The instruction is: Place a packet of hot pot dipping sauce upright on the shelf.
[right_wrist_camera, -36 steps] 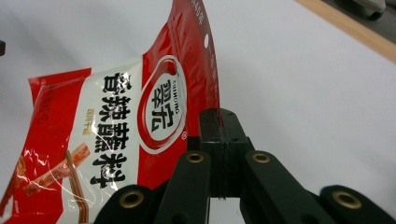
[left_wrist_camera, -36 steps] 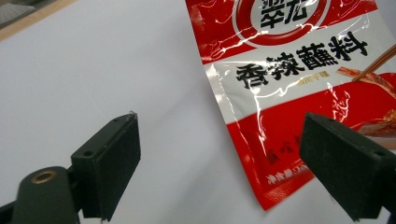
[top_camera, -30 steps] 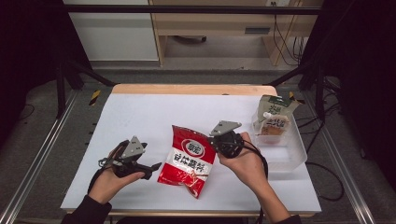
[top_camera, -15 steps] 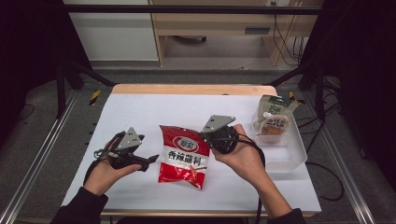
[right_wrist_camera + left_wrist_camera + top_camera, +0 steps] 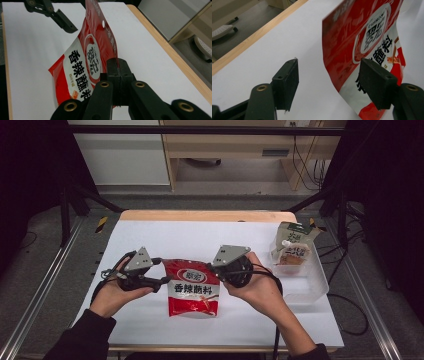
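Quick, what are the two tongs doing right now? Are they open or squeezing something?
Left tongs: open, jaws apart at the edge of the red and white plastic seasoning packet, not gripping it.
Right tongs: closed on the packet's edge.

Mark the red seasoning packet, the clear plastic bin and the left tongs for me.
red seasoning packet (image 5: 193, 290), high view, on its white label band.
clear plastic bin (image 5: 311, 290), high view, on its bare near wall.
left tongs (image 5: 328, 83), left gripper view, midway between the two open black jaws.

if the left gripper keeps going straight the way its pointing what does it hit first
Most likely the red packet: the left gripper is open, and the packet's left edge hangs between its jaws, just ahead. Exact depth is unclear.
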A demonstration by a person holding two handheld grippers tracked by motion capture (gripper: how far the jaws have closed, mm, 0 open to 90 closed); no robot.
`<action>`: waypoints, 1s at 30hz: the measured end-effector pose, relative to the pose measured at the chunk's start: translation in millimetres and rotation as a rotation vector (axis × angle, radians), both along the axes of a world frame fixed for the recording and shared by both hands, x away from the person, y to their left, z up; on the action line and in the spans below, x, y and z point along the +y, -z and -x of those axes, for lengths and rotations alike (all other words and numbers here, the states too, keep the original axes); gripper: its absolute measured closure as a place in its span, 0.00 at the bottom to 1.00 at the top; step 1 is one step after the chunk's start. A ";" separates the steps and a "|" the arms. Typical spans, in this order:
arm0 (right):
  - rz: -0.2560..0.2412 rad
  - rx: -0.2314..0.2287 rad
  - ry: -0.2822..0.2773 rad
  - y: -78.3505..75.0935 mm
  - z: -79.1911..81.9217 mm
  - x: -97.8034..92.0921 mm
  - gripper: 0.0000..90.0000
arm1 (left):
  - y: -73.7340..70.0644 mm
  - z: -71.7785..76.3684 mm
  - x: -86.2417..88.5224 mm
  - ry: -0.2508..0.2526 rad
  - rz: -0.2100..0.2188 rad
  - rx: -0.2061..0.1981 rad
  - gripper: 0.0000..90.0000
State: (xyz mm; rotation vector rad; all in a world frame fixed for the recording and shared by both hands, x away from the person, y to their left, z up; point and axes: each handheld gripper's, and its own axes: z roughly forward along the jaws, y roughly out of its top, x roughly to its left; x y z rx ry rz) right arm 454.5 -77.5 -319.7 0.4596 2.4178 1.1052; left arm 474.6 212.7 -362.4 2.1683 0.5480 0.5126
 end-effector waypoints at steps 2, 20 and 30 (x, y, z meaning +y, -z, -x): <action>0.000 -0.008 -0.014 -1.4 1.1 1.5 1.00 | -1.2 -1.8 -2.6 0.019 -0.002 0.001 0.39; 0.009 0.010 -0.020 -4.4 -0.1 -4.3 1.00 | -12.1 -2.7 -16.2 0.111 -0.013 0.065 0.92; -0.015 0.010 -0.007 -10.3 0.5 -15.2 1.00 | -24.9 1.2 -22.9 0.143 0.000 0.064 1.00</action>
